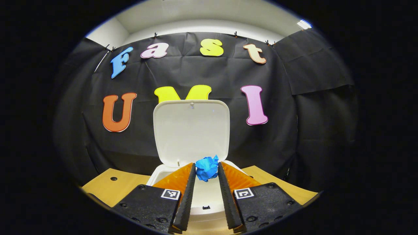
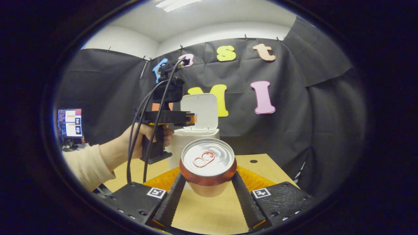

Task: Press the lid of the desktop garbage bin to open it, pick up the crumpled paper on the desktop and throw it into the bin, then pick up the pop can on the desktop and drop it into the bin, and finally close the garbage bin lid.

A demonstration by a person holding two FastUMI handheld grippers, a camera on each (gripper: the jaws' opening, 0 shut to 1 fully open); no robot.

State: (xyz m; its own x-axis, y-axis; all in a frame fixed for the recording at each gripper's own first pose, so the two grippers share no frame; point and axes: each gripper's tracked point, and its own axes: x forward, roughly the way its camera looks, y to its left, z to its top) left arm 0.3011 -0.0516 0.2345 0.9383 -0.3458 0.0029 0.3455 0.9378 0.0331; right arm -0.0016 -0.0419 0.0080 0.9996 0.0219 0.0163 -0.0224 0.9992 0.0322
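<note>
Left gripper (image 1: 206, 169) held above the open white garbage bin (image 1: 196, 192), fingers narrowed onto a blue crumpled paper (image 1: 207, 167) that sits between the tips, both sides touching it, paper hanging over the bin mouth. Bin lid (image 1: 191, 130) raised upright behind the paper, inner side facing the camera. Wooden desktop (image 1: 111, 187) visible to both sides of the bin. In the right gripper view, right gripper (image 2: 208, 178) low over the desktop (image 2: 209, 212), fingers spread to about the width of the pop can (image 2: 208, 163), one finger at each flank of it and seemingly in contact, though a firm press cannot be told for sure. Can upright, silver top with pull tab facing up, just in front of the bin (image 2: 192, 140). Farther off, the left gripper (image 2: 191, 119) seen from the side over the bin rim, held by a hand (image 2: 148, 138) in a light sleeve (image 2: 86, 164), black cables (image 2: 143, 130) hanging down from it. A lit monitor (image 2: 69, 122) at the far left edge.
</note>
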